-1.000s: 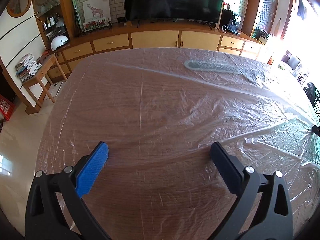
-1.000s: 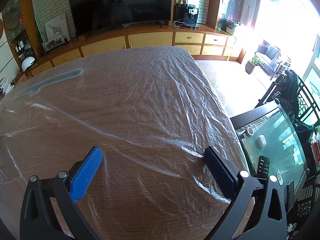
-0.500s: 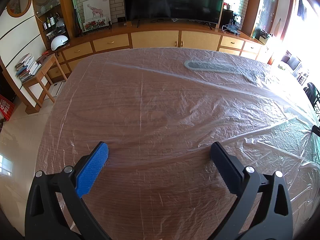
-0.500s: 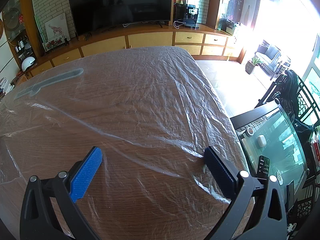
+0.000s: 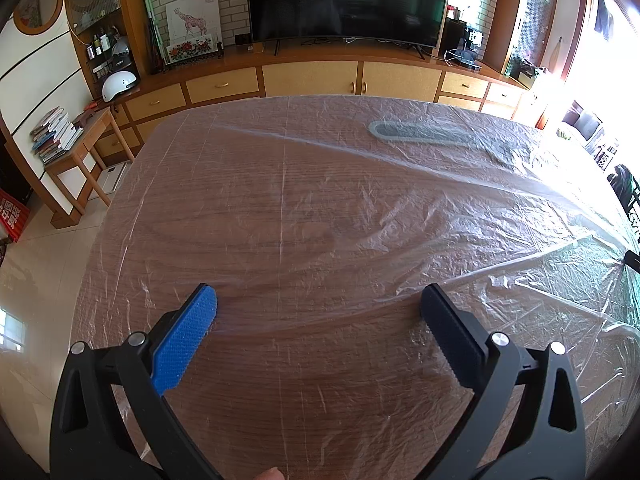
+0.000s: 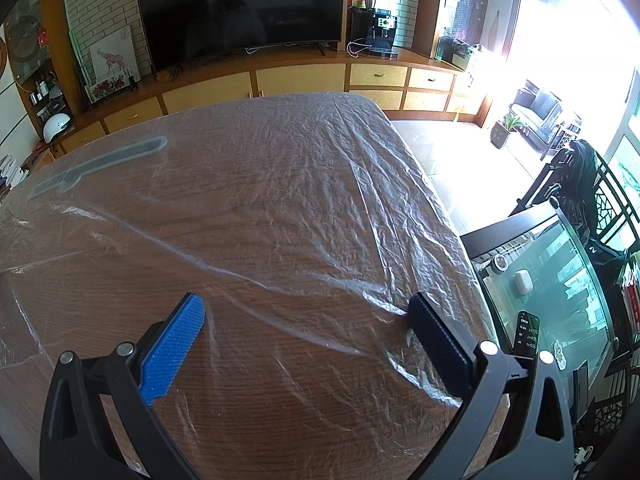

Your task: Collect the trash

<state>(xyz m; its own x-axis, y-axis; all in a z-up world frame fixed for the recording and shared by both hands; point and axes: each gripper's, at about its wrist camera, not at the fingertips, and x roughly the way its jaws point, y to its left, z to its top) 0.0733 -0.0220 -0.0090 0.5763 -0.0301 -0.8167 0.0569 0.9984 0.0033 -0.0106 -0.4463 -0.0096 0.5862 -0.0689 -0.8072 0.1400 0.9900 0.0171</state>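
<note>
While both grippers, left (image 5: 318,312) and right (image 6: 306,320), are hovering low over the tabletop (image 5: 248,216) with fingers spread wide and gripping nothing, one clear plastic sheet (image 5: 400,216), likely the trash, is lying draped across the wood. One grey strip (image 5: 420,133) is lying under it near the far edge; no other loose trash is showing.

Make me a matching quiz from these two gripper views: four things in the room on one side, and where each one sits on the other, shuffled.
Things:
1. white helmet
2. giraffe picture
3. stack of books
4. phone

Places:
A. on the glass-topped table
B. leaning against the brick wall
C. on the small wooden side table
D. on the cabinet counter

Pairs: 1-D, 2-B, 3-C, 4-A
</note>
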